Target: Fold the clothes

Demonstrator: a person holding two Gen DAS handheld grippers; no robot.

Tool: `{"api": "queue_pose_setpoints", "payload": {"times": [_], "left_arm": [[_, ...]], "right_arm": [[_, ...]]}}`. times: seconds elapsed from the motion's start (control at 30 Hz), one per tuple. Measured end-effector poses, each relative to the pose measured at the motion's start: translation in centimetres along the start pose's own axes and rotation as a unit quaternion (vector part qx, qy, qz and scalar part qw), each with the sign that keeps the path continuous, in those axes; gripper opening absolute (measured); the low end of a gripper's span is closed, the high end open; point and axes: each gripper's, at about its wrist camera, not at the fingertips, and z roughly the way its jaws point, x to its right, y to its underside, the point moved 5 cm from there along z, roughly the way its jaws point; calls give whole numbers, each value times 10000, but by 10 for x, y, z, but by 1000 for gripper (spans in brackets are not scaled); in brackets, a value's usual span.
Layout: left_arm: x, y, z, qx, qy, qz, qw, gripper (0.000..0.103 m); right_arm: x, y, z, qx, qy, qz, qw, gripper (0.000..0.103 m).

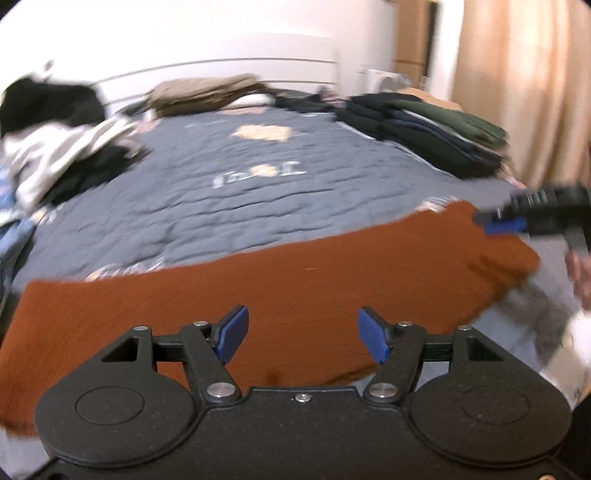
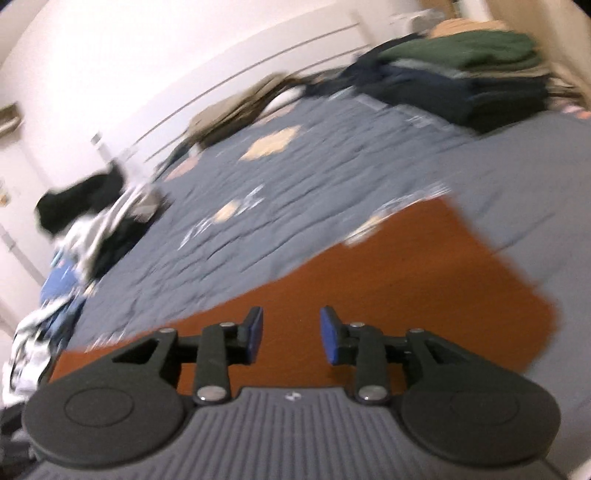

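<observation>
**Rust garment flat on the bed, both jaws apart**

At far left a loose heap of clothes [image 1: 55, 155] sits on the grey quilted bed [image 1: 258, 206]. The left gripper [image 1: 303, 334] hangs over the rust-orange garment [image 1: 295, 291], jaws spread, nothing between them. At the garment's right end, the right gripper [image 2: 291, 334] stands with jaws parted and empty. A folded stack [image 1: 436, 136] lies far right.

light: soft, even, warm indoor | wall [image 1: 229, 33]: overexposed white | blur: heavy motion smear both views | edges: fisheye bending, dark corners
</observation>
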Motion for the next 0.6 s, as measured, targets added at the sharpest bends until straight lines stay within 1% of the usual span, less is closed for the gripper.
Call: {"api": "queue_pose_setpoints", "payload": {"times": [0.03, 0.1, 0.13, 0.2, 0.3, 0.4, 0.47, 0.6], "left_arm": [[-10, 0, -2, 24, -71, -165, 9998, 65], [-31, -1, -7, 196, -249, -477, 9984, 66], [-43, -2, -7, 268, -294, -645, 9971, 68], [-68, -3, -6, 351, -320, -1056, 9933, 70], [-109, 6, -3, 300, -439, -1780, 9826, 70], [-141, 16, -10, 282, -670, -2322, 9700, 70], [-157, 22, -15, 283, -831, -2528, 9635, 70], [-177, 34, -17, 130, -1005, -2723, 9569, 70]], "right_arm": [[-11, 5, 6, -92, -80, -125, 9998, 35], [-32, 14, 16, -228, -232, -386, 9987, 37], [-41, 18, 19, -273, -282, -481, 9981, 38], [-56, 25, 24, -361, -350, -601, 9969, 39], [-73, 32, 33, -495, -436, -686, 9955, 40], [-86, 35, 40, -550, -567, -675, 9946, 41], [-97, 39, 42, -602, -747, -705, 9929, 41], [-122, 48, 52, -743, -920, -925, 9887, 42]]}}
